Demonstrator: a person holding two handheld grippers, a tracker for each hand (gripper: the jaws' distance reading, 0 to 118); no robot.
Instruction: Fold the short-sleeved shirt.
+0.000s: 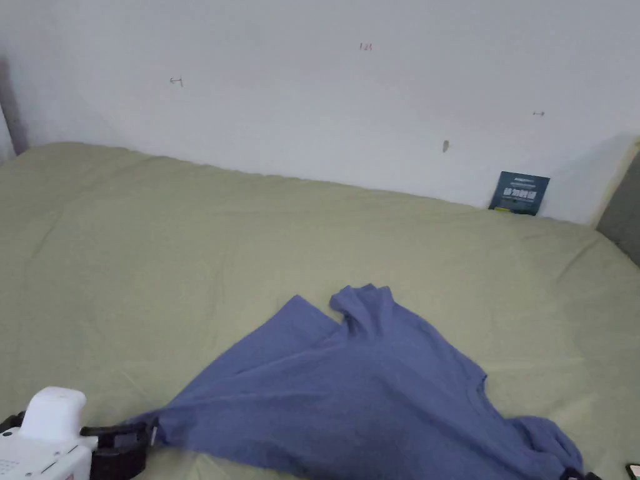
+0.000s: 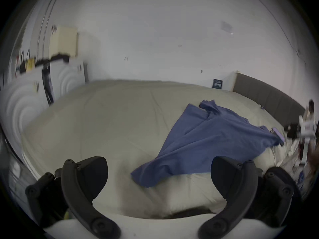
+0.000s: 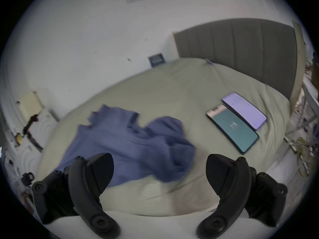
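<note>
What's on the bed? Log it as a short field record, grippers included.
surface: green bed
shirt: blue, spread out but rumpled, not folded
phones: two, side by side on the bed, right of the shirt
left gripper: open, near the shirt's corner
right gripper: open, holds nothing
card: dark, against the wall

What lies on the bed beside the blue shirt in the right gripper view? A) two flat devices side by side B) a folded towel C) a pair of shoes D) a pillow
A: two flat devices lie side by side on the green bed cover, apart from the crumpled blue shirt; the right hand-held gripper is open, with nothing between its jaws.
</note>
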